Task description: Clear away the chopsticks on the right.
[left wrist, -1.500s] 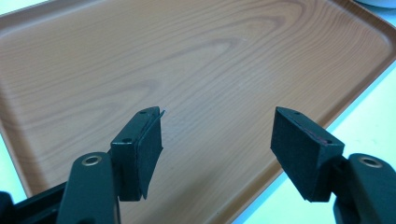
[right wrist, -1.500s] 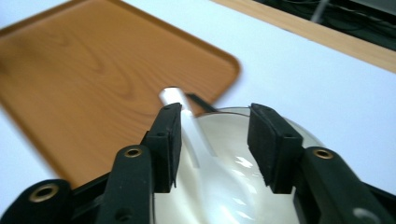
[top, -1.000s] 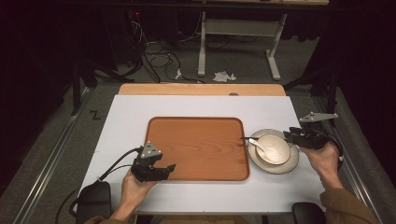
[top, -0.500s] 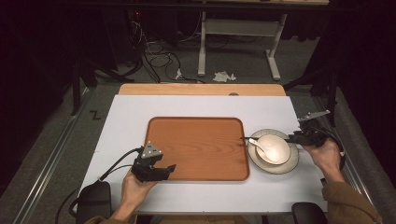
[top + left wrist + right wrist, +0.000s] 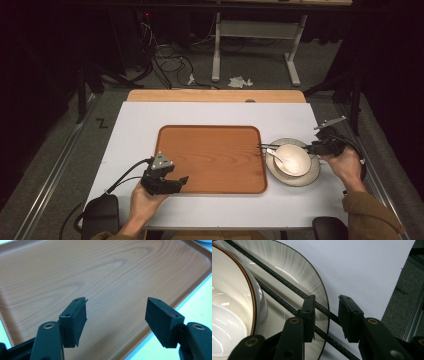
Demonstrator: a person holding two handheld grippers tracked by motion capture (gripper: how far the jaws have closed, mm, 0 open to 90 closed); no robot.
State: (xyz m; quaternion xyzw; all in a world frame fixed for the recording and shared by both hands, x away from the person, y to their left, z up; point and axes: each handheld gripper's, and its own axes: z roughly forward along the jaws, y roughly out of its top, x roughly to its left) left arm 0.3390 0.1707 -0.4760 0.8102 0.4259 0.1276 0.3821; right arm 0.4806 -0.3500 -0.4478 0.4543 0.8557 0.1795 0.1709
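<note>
The white mat [image 5: 215, 112] covers most of the table, and the wooden tray [image 5: 210, 155] lies in its middle with nothing on it. Just right of the tray sits the plate [image 5: 311, 177], bearing the bowl [image 5: 295, 159] with a spoon [image 5: 276, 155] resting in it. The two black chopsticks [image 5: 282, 280] lie across the plate's far rim, beside the bowl, their tips pointing toward the tray.

My right gripper [image 5: 326, 307] is down at the thick ends of the chopsticks. Its jaws stand partly apart, with one stick running through the gap and the other passing under the left-hand pad. I see daylight beside the stick, so I am not gripping it yet. My left gripper [image 5: 116, 312] hangs over the tray's near left corner, jaws wide and holding nothing.

As I judge it, the work has hardly begun. The chopsticks are framed but not pinched or lifted, and everything is still on the plate.
</note>
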